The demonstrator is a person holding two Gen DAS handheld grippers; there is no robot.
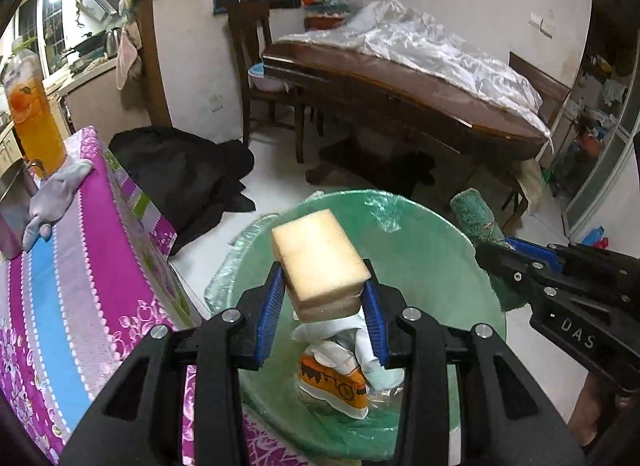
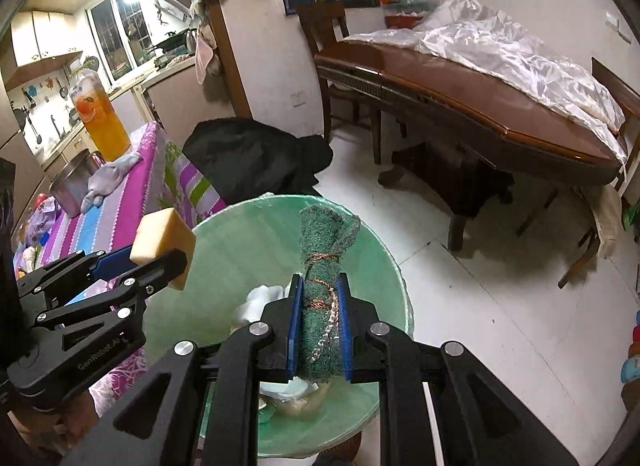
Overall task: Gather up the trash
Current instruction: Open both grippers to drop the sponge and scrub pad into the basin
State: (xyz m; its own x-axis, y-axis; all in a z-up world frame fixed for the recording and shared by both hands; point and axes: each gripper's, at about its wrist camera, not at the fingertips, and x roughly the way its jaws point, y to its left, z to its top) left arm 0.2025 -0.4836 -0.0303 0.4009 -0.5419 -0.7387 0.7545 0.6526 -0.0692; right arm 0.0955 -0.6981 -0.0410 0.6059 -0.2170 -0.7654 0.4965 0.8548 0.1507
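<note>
Below, a green-lined bin (image 1: pixel 440 250) stands on white floor (image 2: pixel 460 306) beside the purple-clothed table (image 1: pixel 80 266), a dining table (image 2: pixel 480 97) well apart. Over its rim, the left gripper (image 1: pixel 322 310) pinches a sponge (image 1: pixel 320 262) and the right gripper (image 2: pixel 320 326) pinches a rolled scouring pad (image 2: pixel 324 266); wrappers (image 1: pixel 336 382) lie inside.

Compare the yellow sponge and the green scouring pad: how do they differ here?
The yellow sponge is a pale, smooth rectangular block; the green scouring pad is dark, fibrous and rolled up. The pad is bound with copper-coloured wire; the sponge is bare. The left tool holds the sponge, the right tool the pad. Both are clamped above the green-lined trash bin.
</note>
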